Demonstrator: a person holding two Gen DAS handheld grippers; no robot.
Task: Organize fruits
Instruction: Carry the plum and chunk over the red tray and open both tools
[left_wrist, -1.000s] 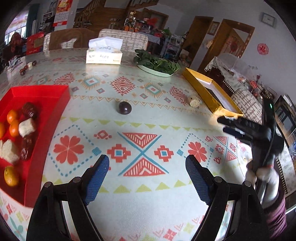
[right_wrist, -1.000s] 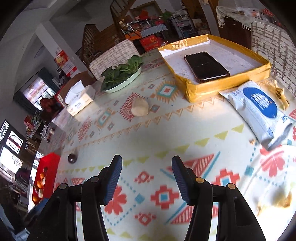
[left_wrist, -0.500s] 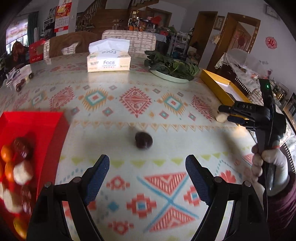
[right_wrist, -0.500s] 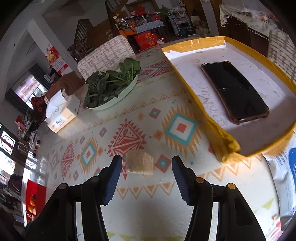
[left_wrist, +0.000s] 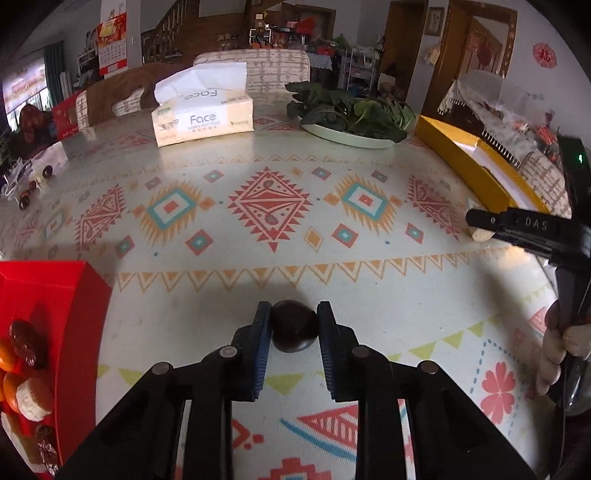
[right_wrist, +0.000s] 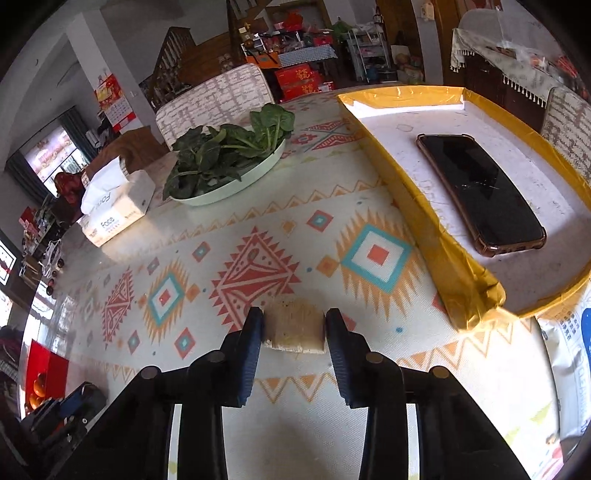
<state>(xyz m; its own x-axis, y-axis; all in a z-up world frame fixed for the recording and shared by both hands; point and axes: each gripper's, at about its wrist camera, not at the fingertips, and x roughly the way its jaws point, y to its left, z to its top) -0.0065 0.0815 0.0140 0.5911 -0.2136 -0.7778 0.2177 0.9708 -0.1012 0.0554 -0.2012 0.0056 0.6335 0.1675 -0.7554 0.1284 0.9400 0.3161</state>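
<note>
Gripping dark fruit (left_wrist: 294, 325), pale chunk (right_wrist: 294, 326)

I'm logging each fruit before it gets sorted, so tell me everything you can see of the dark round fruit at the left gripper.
The dark fruit is small and roundish, with a smooth, slightly glossy brown-black skin, much like a chestnut. It rests on the patterned tablecloth, to the right of the red tray. The left gripper is shut on it, a blue pad pressing each side. Its underside is hidden.
</note>
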